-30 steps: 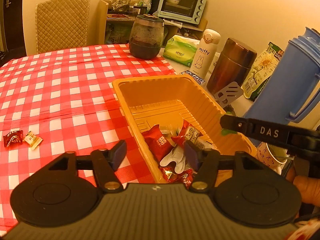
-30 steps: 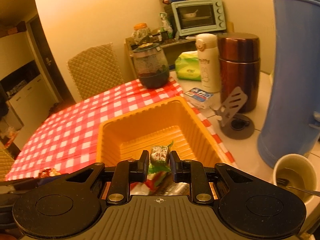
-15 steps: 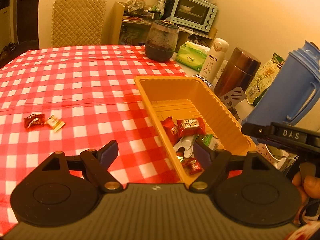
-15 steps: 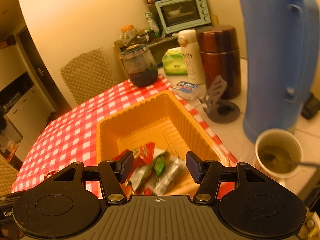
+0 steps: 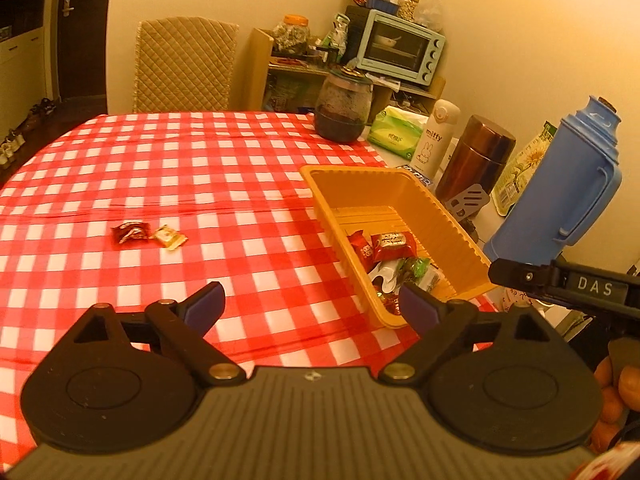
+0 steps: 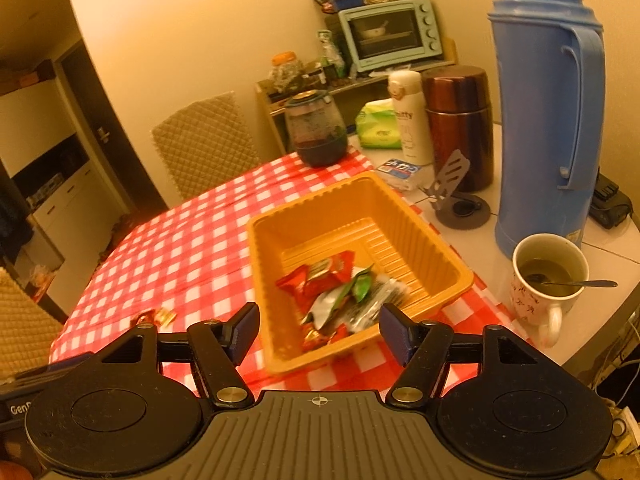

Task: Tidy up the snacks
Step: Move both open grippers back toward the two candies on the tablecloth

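Note:
An orange plastic tray (image 5: 448, 216) (image 6: 436, 240) sits at the right side of the red checked table and holds several wrapped snacks (image 5: 394, 258) (image 6: 340, 292). Two loose sweets lie on the cloth to the left: a dark red one (image 5: 130, 232) and a yellow one (image 5: 170, 237); they also show in the right wrist view (image 6: 158, 316). My left gripper (image 5: 310, 304) is open and empty, above the cloth near the tray's near left corner. My right gripper (image 6: 318, 330) is open and empty, above the tray's near end.
A blue thermos (image 6: 546, 112), a brown flask (image 6: 460, 128), a white bottle (image 6: 408, 112), a phone stand (image 6: 456, 196) and a mug with a spoon (image 6: 548, 280) stand right of the tray. A dark jar (image 5: 344, 106) stands at the back. A chair (image 5: 182, 64) is behind the table.
My right gripper has opened and dropped its green snack into the tray, then drawn back and up. My left gripper has pulled back and left from the tray and opened wider.

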A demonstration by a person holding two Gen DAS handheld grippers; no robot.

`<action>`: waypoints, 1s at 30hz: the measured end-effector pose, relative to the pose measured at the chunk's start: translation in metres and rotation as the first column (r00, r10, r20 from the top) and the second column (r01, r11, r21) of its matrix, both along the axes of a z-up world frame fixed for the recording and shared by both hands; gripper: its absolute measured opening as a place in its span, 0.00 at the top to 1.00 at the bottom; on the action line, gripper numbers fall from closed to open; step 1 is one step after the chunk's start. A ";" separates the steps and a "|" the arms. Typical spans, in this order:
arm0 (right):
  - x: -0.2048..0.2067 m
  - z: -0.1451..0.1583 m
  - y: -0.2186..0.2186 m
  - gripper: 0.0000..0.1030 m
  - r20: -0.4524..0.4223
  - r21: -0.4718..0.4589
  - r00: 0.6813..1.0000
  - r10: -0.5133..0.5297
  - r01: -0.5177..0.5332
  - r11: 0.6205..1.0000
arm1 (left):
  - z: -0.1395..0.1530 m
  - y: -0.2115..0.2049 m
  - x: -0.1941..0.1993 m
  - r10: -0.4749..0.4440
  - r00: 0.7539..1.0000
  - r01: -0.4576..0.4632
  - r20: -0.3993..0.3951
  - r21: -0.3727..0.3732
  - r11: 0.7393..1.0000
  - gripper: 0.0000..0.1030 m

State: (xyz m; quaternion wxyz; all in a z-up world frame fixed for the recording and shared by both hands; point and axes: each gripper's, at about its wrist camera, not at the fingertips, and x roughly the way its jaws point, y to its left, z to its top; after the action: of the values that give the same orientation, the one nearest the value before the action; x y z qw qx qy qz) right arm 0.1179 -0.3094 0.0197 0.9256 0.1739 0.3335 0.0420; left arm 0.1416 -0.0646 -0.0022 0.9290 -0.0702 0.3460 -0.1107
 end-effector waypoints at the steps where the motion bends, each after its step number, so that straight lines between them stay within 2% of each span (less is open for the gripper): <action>1: -0.002 0.001 0.002 0.35 0.001 -0.002 1.000 0.005 -0.005 1.000 | 0.001 0.002 -0.003 0.005 1.000 -0.005 0.004 -0.003 1.000 0.09; 13: -0.020 0.008 0.031 0.33 0.007 -0.022 0.998 0.059 -0.058 0.998 | 0.007 0.032 -0.031 0.053 0.998 -0.053 0.016 -0.008 0.999 0.07; 30: -0.016 0.005 0.061 0.33 -0.001 -0.042 0.992 0.125 -0.125 0.991 | 0.005 0.063 -0.033 0.105 0.994 -0.104 0.019 -0.025 0.994 0.07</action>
State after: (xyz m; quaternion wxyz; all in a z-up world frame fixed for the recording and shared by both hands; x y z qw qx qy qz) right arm 0.1022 -0.2487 0.0250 0.9249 0.1332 0.3437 0.0929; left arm 0.1087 -0.0013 0.0027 0.9362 -0.0983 0.3309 -0.0667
